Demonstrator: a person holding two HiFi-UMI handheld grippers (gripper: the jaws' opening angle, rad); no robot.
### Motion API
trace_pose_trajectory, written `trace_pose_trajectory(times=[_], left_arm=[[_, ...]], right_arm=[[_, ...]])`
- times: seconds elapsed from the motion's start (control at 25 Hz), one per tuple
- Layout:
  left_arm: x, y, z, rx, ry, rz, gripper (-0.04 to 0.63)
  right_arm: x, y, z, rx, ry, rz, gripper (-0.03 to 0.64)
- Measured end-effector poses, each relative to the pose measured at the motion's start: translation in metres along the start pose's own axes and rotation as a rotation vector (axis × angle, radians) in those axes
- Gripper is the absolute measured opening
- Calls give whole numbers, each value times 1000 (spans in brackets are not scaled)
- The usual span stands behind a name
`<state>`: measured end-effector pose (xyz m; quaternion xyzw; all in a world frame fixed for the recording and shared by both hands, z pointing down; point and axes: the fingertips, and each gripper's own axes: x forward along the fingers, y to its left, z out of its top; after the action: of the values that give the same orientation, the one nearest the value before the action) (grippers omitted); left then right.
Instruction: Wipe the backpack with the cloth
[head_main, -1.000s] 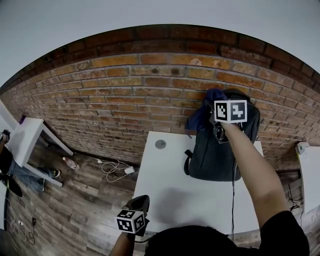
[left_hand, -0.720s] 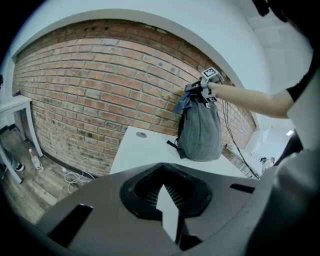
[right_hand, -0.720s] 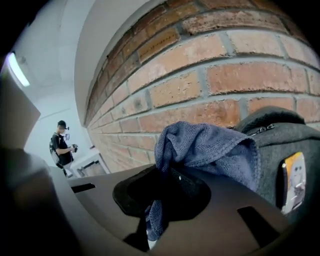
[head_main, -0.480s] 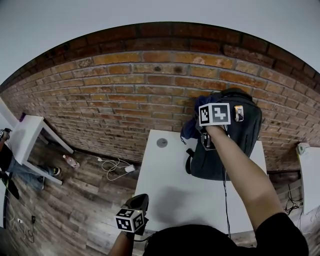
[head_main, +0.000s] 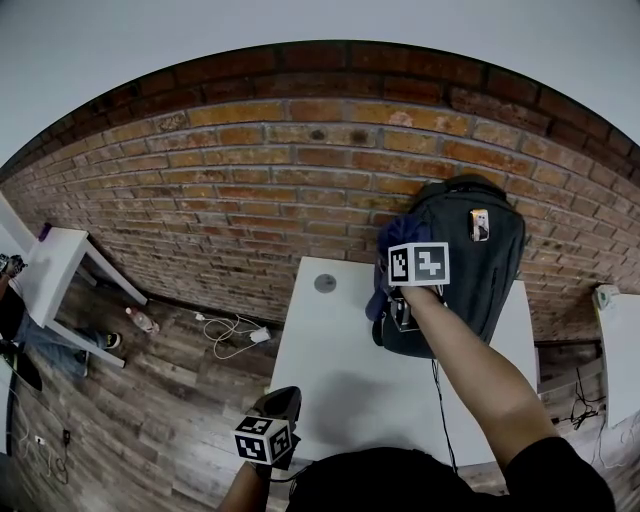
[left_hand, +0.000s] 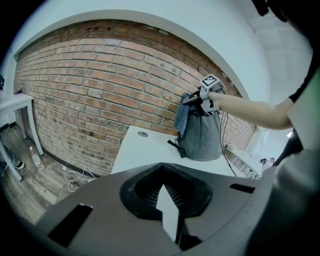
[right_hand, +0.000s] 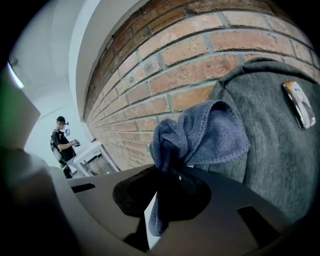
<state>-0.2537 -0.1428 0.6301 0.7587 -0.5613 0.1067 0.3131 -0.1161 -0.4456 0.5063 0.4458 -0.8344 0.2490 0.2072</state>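
Against the backpack (head_main: 488, 275), right tool (right_hand: 162, 197) clenched on the blue cloth (right_hand: 202, 135); left tool (left_hand: 167, 210) closed, empty.

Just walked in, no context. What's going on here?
A person works with two handheld grippers. The right gripper has its jaws shut on a blue cloth, held against the left side of a grey backpack standing on a white table. The left gripper hangs low by the table's near edge, jaws together, empty.
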Motion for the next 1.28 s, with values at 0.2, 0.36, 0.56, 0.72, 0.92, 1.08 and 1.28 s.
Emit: trace_pose_trajectory(times=[0.2, 0.36, 0.56, 0.72, 0.92, 1.08, 1.28], left_arm=[[-2, 4, -2, 2, 14, 9, -3], [-1, -2, 1, 9, 11, -3, -3], [-2, -2, -2, 6, 11, -2, -3], [-3, 1, -4, 4, 10, 3, -3], [-1, -2, -4, 9, 15, -7, -3], [1, -5, -1, 21, 18, -17, -3], [3, -6, -1, 31, 25, -28, -3]], right_arm=[[2, 9, -34, -11, 18, 8, 40], [2, 16, -60, 25, 40, 25, 40], [1, 24, -92, 48, 63, 45, 40], [-7, 31, -117, 58, 72, 61, 40], [-12, 32, -158, 51, 109, 54, 40], [-17, 26, -186, 74, 142, 40, 40], [-27, 11, -215, 72, 170, 11, 40]])
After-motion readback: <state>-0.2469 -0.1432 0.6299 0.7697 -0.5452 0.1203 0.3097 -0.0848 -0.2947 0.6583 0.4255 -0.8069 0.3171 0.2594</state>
